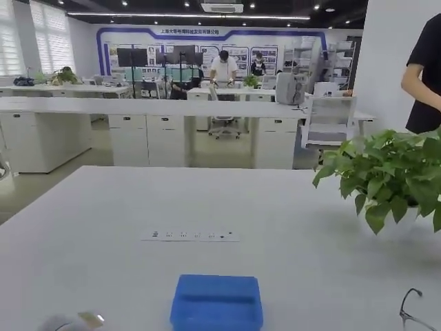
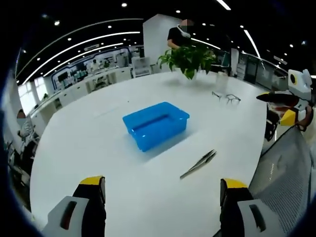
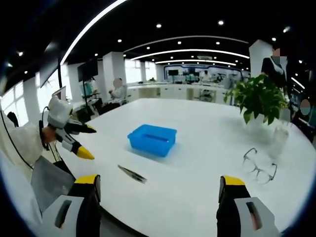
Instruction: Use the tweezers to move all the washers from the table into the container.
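holding nothing w/ left gripper (image 2: pixel 163 192) or right gripper (image 3: pixel 155 190): fingers (image 2: pixel 91 200) spread wide on both, hovering at desk (image 2: pixel 98 148) edge. lying flat on desk btwn grippers & blue container (image 2: pixel 156 123), apart from it: tweezers (image 2: pixel 198 164). prob. light, thin, springy steel, slippery; best pinched mid-length across both legs, tips left free. washers too small to make out. gripper views give tweezers' lie, plus glasses (image 3: pixel 259 165) & plant (image 3: pixel 256 96); head view gives container up close w/ socket strip (image 1: pixel 191 236) beyond.

Open-plan office or lab hall: long white desks (image 1: pixel 138 107) in rows, swivel chair (image 1: pixel 224 124), blue-framed wall display (image 1: pixel 207 38), people (image 1: pixel 222 67) at workstations, ceiling light strip (image 1: pixel 186 15).
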`<state>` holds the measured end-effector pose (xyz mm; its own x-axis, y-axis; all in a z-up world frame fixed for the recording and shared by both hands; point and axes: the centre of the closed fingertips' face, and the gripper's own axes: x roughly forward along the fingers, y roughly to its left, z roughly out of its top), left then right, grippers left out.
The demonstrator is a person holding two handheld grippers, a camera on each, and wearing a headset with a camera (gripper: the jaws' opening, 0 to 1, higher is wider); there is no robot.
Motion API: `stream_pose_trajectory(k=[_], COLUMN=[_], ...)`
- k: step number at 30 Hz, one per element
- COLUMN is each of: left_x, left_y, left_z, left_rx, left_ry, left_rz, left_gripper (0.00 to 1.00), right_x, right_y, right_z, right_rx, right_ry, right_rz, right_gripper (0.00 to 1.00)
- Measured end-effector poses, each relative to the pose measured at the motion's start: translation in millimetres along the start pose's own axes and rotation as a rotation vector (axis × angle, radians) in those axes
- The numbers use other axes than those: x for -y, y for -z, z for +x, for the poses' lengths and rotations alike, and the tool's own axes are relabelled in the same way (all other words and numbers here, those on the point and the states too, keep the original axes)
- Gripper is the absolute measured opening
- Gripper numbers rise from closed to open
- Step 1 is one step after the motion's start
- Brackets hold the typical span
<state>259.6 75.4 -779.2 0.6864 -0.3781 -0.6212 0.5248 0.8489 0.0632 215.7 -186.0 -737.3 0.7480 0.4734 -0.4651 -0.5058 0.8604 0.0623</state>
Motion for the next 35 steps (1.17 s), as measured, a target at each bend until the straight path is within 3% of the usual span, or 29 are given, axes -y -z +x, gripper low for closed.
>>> stream_pose_trajectory(k=[5,7,11,16,21,24,31,35], left_x=[-8.9,-15.3,-20.2,-21.7,-27.1,-24.7,-21.4,-24.7], left_y=[-3.3,-10.6,-14.0,-11.5,-8.9,-7.9,1.3,-0.8], left_z=[-27.0,-38.6,-56.5,-72.3,-88.0,-92.3,-90.0,-92.7], left_rx=[0.027,0.085,0.138,0.162,0.201,0.234,0.204,0.217], left_ry=[-0.091,-0.147,-0.205,-0.259,-0.35,-0.362,-0.363,-0.375], left_rz=[-0.058,-0.086,-0.134,-0.148,-0.184,-0.232,-0.213,-0.218], left_gripper=[0.99,0.99,0.99,0.99,0.99,0.99,0.99,0.99], right_x=[1.7,2.0,3.6,2.8,3.2,3.1,2.5,5.0], right_y=[1.6,2.2,2.0,-0.4,-2.9,-4.6,-3.4,-2.8], right_z=[1.2,1.9,2.9,3.2,3.5,3.2,3.9,3.6], right_rx=[0.002,0.002,0.001,0.01,0.018,0.026,0.02,0.016], right_ry=[-0.001,0.001,0.009,0.004,0.011,0.014,0.014,0.021], right_rz=[0.03,0.032,0.022,0.023,0.017,0.02,0.026,0.034], right_gripper=[0.99,0.99,0.99,0.99,0.99,0.99,0.99,0.99])
